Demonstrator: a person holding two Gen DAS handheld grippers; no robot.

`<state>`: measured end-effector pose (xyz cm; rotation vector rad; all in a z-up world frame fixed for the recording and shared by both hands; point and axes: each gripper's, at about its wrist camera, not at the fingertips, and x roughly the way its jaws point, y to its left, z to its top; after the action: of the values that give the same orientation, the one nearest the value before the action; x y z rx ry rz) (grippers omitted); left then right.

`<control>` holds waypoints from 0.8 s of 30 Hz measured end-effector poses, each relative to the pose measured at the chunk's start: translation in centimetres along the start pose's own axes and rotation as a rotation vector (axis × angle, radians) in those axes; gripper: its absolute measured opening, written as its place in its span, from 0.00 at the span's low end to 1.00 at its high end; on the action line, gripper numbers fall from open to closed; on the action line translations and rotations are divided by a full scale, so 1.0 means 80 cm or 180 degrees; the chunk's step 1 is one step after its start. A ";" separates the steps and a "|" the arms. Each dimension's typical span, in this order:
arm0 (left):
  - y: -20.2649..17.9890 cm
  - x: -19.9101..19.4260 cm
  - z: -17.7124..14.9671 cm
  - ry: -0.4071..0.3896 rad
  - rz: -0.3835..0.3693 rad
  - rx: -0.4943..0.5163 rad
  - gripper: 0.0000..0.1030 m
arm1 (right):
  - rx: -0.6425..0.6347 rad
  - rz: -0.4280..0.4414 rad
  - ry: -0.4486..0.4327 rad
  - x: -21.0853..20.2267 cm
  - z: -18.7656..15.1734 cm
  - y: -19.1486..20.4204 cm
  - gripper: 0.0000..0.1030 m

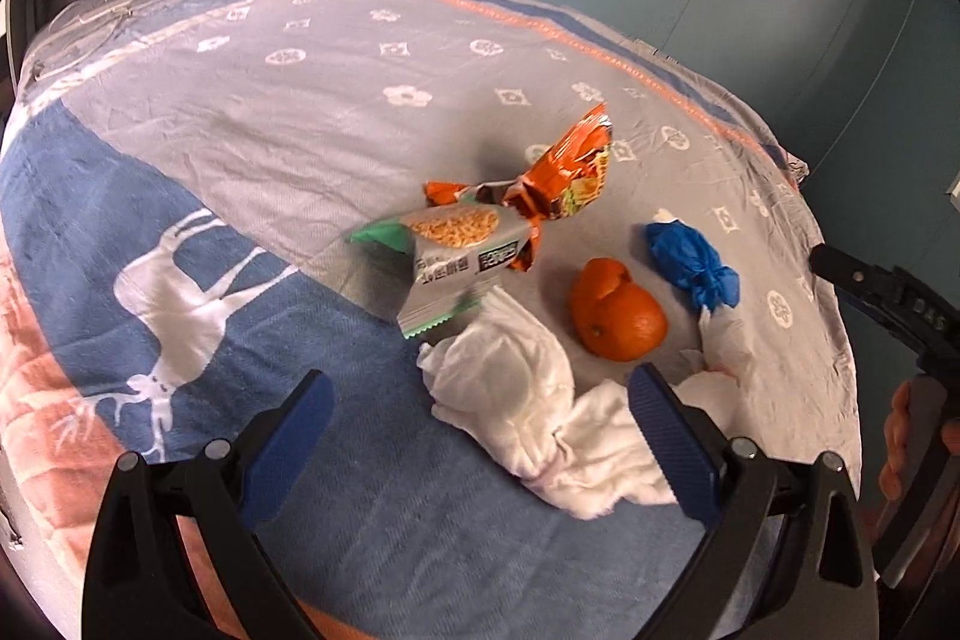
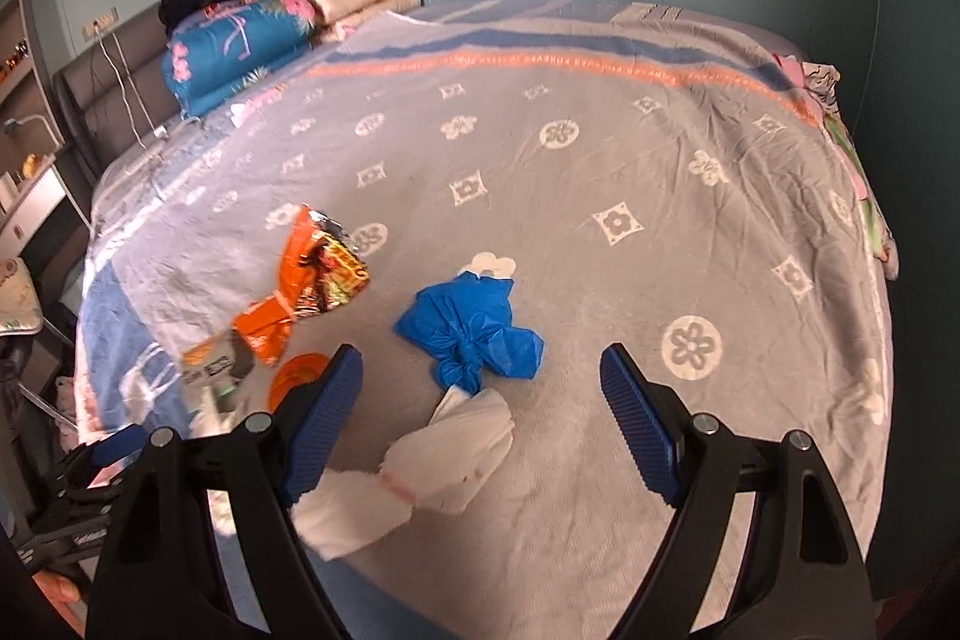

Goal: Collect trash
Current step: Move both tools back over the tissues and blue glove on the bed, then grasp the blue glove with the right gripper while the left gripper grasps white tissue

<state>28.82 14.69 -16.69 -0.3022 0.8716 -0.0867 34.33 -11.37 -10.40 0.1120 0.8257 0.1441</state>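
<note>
Trash lies on a bed blanket. In the left wrist view, crumpled white tissues [image 1: 522, 400] lie between my open left gripper's [image 1: 480, 391] fingers, with an orange peel [image 1: 618, 310], a knotted blue bag [image 1: 690, 262], a green-grey snack wrapper [image 1: 456, 250] and an orange wrapper [image 1: 564, 172] beyond. My right gripper [image 2: 483, 367] is open and empty, just above the blue bag [image 2: 474, 328] and white tissue [image 2: 444, 454]. The orange wrapper [image 2: 312, 280] and the peel [image 2: 300, 376] lie to its left. The right gripper's body [image 1: 888, 298] shows at the left view's right edge.
Folded quilts and pillows [image 2: 252, 40] are stacked at the bed's head by a grey headboard [image 2: 108, 70]. A charging cable [image 1: 120, 4] lies near them. The blanket's edge [image 2: 864, 232] drops off at the right. Shelves [image 2: 30, 112] stand at the left.
</note>
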 end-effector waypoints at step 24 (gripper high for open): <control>-0.014 0.061 0.002 0.0319 -0.0138 0.0121 0.27 | -0.0288 -0.0233 0.0641 0.149 0.006 0.021 0.47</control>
<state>32.16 12.70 -19.86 -0.2831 0.9619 -0.1595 42.52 -7.74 -18.40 -0.0184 1.0213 0.1248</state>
